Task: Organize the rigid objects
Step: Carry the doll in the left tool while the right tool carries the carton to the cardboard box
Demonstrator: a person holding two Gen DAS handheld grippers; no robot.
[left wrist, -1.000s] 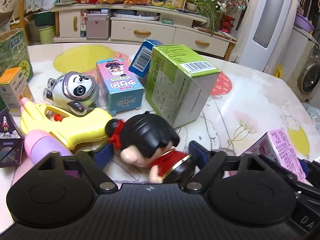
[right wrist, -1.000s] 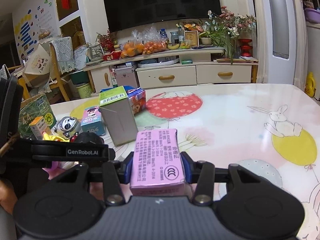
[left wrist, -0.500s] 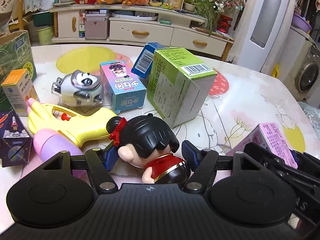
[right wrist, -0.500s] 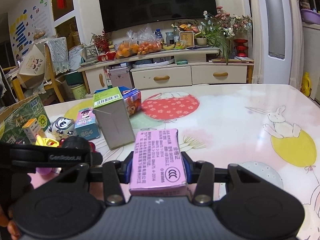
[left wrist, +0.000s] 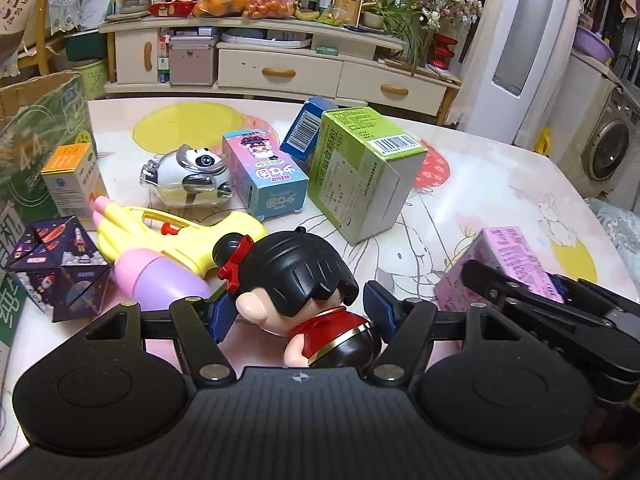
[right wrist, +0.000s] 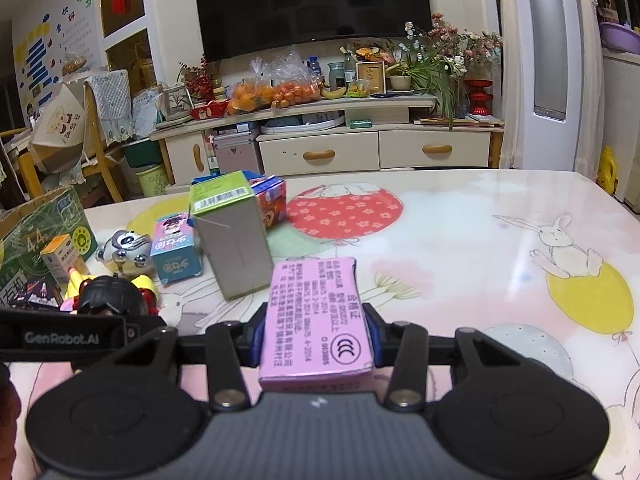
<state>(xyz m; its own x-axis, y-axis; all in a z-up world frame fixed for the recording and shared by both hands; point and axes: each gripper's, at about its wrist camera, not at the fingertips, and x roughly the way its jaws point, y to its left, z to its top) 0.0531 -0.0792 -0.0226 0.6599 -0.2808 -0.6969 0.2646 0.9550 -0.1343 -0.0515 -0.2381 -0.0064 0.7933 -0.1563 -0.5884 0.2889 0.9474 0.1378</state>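
My left gripper (left wrist: pixel 298 312) is shut on a doll (left wrist: pixel 296 280) with black hair, a red bow and a red dress, held just above the table near its front edge. The doll also shows in the right wrist view (right wrist: pixel 108 294). My right gripper (right wrist: pixel 314 334) is shut on a pink box (right wrist: pixel 316 320) with printed text, held above the table; the box shows at the right of the left wrist view (left wrist: pixel 508 264). The two grippers are side by side, left one to the left.
On the table (left wrist: pixel 480 184) stand a green-and-grey carton (left wrist: pixel 360 172), a light blue box (left wrist: pixel 264 176), a dark blue box (left wrist: pixel 306 128), a panda toy (left wrist: pixel 188 176), a yellow-pink water gun (left wrist: pixel 160 252), a space-print cube (left wrist: pixel 56 268), an orange box (left wrist: pixel 74 184) and a green cardboard box (left wrist: pixel 36 140).
My left gripper has lifted and pulled back a little with the doll, so the toys look farther off. My right gripper has held the pink box almost still.
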